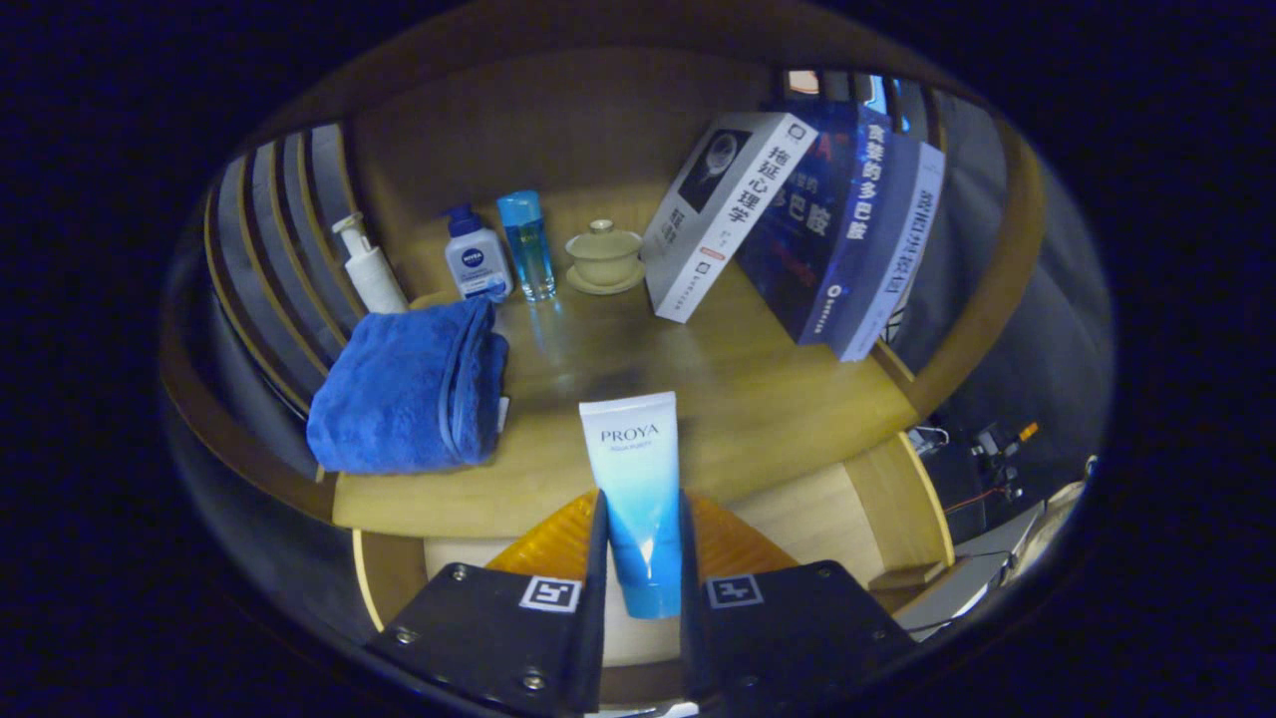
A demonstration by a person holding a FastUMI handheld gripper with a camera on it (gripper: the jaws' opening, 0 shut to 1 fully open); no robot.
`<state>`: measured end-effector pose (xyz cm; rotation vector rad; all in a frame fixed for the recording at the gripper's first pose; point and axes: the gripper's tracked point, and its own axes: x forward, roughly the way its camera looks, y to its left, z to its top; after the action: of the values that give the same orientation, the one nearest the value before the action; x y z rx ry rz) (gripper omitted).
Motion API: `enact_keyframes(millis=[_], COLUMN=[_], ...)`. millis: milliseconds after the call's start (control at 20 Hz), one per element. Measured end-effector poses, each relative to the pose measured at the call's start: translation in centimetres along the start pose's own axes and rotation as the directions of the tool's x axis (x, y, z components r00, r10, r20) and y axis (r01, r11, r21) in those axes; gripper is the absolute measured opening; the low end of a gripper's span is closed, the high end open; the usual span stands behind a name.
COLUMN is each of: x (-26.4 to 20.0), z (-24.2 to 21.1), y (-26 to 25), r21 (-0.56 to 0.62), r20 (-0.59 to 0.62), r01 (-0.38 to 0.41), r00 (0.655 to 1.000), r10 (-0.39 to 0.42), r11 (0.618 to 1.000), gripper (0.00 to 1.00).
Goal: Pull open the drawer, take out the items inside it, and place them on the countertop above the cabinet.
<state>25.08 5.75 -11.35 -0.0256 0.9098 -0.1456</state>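
The cream tube (638, 489) stood between the two fingers of the gripper (642, 558), cap end down near their base and its flat white end reaching out past the fingertips over the wooden countertop (758, 399). Both fingers pressed against the tube's sides, so the claw was narrowed to the tube's width and pinching it.

The front edge of the countertop ran just beyond the fingertips, and the tube's upper end lay over it. Straight ahead of the tube the wood was bare and open. To the left, a folded blue towel (409, 389) lay near the front edge. Farther back stood a white pump bottle (369, 267), a lotion bottle with a dark cap (477, 257), a clear blue bottle (525, 244) and a lidded tea cup on a saucer (604, 256). At the right rear, several books (797, 219) leaned together, the nearest tilted toward the cup.
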Motion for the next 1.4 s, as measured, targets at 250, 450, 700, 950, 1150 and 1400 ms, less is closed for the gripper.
enact_keyframes(millis=[250,450,700,950,1150,1400], x=[3.9,6.0,7.3,7.6,5.7,1.3], z=[1.5,2.7,3.6,3.9,5.3,6.4], y=[-0.1,0.2,0.7,0.8,1.5,2.0], r21=[0.002,0.013,0.017,-0.019,-0.036,-0.081], r20=[-0.038,-0.033,0.011,0.056,0.150,0.293], r01=[-0.018,-0.054,-0.087,-0.087,-0.124,-0.150], r00=[0.999,0.998,0.996,0.995,0.980,0.941], r10=[0.018,0.054,0.086,0.088,0.128,0.167], r11=[1.000,0.998,0.996,0.996,0.992,0.985], gripper=[0.31,0.32,0.31,0.39,0.61,1.00])
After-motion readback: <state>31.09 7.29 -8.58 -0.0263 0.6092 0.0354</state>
